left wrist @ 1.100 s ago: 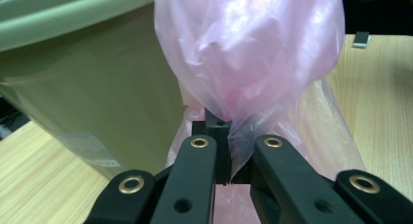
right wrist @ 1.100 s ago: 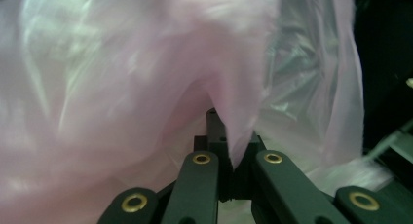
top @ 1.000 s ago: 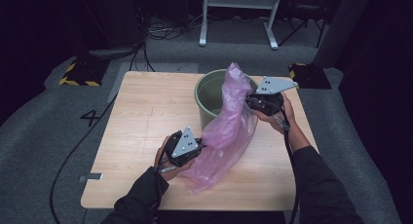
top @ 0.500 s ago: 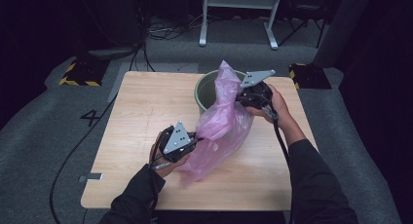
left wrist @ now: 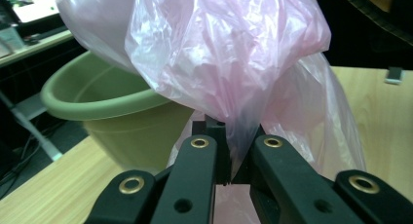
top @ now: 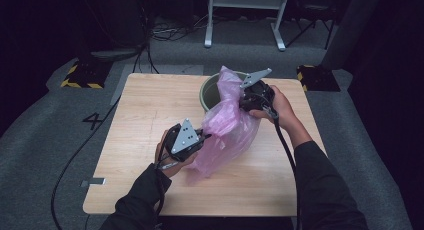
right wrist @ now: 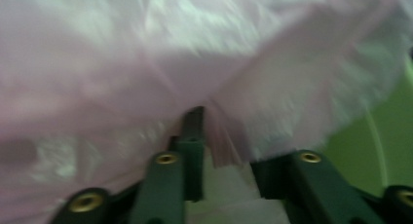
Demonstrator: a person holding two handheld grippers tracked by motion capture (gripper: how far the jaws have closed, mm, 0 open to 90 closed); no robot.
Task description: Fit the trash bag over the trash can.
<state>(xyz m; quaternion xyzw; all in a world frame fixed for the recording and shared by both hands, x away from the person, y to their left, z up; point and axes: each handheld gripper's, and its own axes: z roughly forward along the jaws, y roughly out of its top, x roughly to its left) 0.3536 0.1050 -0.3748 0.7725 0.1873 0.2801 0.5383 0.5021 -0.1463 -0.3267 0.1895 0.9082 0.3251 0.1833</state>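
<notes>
Pink plastic bag (top: 227,127) at frame centre is clamped by the left gripper (top: 202,138). The right gripper (top: 243,104), jaws just opening, is parted around a fold, beside the green pot (top: 210,90).

Your table (top: 135,155) is a light wooden top. A green pot (top: 209,92) stands on it near the far edge, right of the middle. The pink bag (top: 230,127) reaches from the pot toward the near edge, its lower end resting on the wood.
</notes>
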